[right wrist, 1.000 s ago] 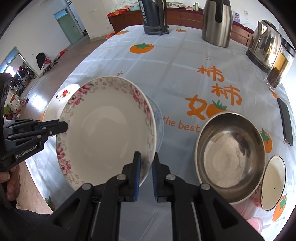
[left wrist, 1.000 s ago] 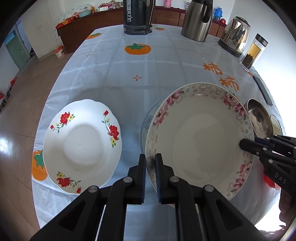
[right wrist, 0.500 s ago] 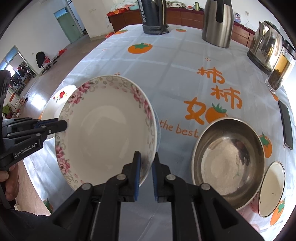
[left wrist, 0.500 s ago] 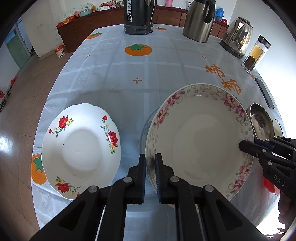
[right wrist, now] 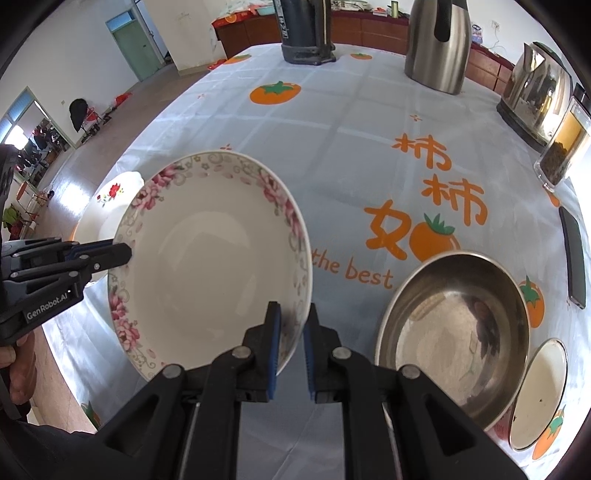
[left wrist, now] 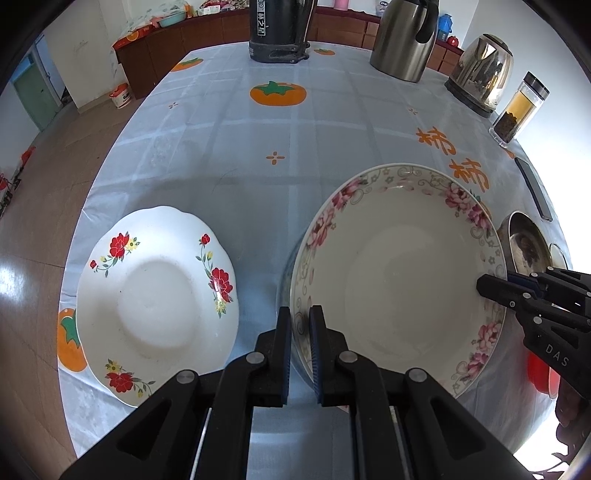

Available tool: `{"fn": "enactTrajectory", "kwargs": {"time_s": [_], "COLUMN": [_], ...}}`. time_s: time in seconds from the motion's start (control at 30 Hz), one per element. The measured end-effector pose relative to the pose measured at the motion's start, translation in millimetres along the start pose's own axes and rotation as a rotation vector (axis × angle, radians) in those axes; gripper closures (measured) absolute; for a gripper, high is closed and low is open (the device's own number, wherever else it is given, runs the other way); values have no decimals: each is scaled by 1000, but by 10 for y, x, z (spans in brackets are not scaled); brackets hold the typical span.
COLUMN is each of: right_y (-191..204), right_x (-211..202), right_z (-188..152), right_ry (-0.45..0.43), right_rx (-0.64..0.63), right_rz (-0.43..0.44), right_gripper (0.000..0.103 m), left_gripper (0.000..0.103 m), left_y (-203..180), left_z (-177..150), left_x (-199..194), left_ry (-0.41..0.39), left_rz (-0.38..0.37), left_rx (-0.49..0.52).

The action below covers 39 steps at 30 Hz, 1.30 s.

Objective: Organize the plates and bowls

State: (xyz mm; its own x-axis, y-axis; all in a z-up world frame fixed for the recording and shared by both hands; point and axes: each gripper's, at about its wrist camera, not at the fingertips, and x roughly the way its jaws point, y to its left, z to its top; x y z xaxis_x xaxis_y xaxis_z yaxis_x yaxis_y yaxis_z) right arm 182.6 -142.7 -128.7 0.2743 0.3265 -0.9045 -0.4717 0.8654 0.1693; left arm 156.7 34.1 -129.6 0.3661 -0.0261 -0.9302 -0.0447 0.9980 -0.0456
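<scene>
A big white bowl with pink flowers on its rim (left wrist: 399, 280) (right wrist: 210, 258) hangs above the table, gripped at two opposite edges. My left gripper (left wrist: 300, 325) (right wrist: 129, 253) is shut on its left rim. My right gripper (right wrist: 293, 326) (left wrist: 480, 286) is shut on its right rim. A white scalloped plate with red flowers (left wrist: 155, 299) (right wrist: 110, 195) lies on the tablecloth left of the bowl. Under the bowl's left edge a greyish rim (left wrist: 285, 273) peeks out; I cannot tell what it belongs to.
To the right stand a steel bowl (right wrist: 454, 332) (left wrist: 524, 243) and a small cream dish (right wrist: 539, 391). A phone (right wrist: 574, 254) lies near the right edge. Along the far side are a black kettle base (left wrist: 279, 26), steel kettles (left wrist: 402, 40) (left wrist: 480, 74) and a tea jar (left wrist: 517, 107).
Both grippers keep their hold on the bowl, which has drifted slightly. The blue-edged rim that showed right of the bowl in the right wrist view is now hidden behind it.
</scene>
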Motion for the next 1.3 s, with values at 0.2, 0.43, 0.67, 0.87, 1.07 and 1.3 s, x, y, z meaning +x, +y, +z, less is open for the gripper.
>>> {"fn": "enactTrajectory", "kwargs": {"time_s": [0.2,0.43,0.67,0.87,1.07,1.3], "right_y": [-5,-22,-16,-17,-16,-17], "right_x": [47,97,139,156,168,171], "right_z": [17,14,14,19,17,15], "right_ry": [14,24,32,37,37,38], "right_rx": [-4,-4,-6,-9,-7,-6], "right_rz": [-1,3,6,6,5,5], "right_gripper": [91,91,91,91,90,90], "left_gripper": [93,93,93,93,93,93], "left_y": [4,8,9,20,21,24], "left_z": [-4,-24,-35,-38,-39,-41], "left_x": [43,73,94,108,111,122], "left_ry": [13,23,28,31,32,34], "left_rz": [-1,0,2,2,2,1], "left_rx": [-7,-12,-15,-21,-22,-23]}}
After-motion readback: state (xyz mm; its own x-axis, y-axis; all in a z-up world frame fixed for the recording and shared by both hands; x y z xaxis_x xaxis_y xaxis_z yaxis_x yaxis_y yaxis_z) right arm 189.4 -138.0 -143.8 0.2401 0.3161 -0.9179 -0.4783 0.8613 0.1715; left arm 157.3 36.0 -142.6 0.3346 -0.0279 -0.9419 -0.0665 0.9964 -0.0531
